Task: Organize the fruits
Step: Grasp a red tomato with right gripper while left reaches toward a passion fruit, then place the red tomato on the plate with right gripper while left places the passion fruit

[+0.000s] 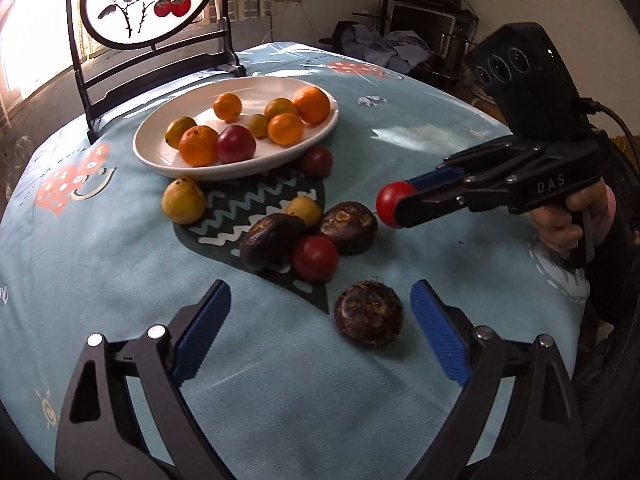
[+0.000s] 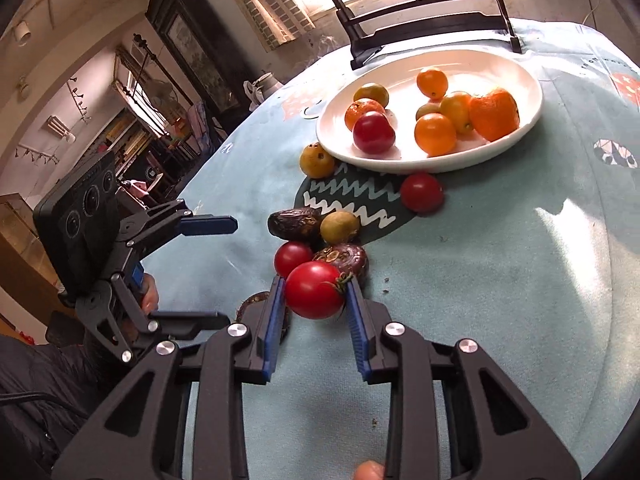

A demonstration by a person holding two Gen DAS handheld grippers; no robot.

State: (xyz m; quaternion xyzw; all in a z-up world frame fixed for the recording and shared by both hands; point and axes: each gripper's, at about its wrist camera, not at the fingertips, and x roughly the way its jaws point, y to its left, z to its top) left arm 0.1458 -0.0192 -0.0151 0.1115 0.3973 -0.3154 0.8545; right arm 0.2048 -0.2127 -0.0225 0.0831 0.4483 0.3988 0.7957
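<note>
One white plate (image 1: pixel 160 160) holds eight fruits; eight more fruits lie off it, three of them dark water chestnuts (image 1: pixel 369 314).

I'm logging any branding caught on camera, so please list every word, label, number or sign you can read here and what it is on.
"DAS": raised letters on the black body of the right gripper, seen in the left wrist view.
The tablecloth has only cartoon faces and zigzag patterns, no readable words.
The round painted screen shows ink strokes at its top edge, cut off and unreadable.
Nothing else is legible.
</note>
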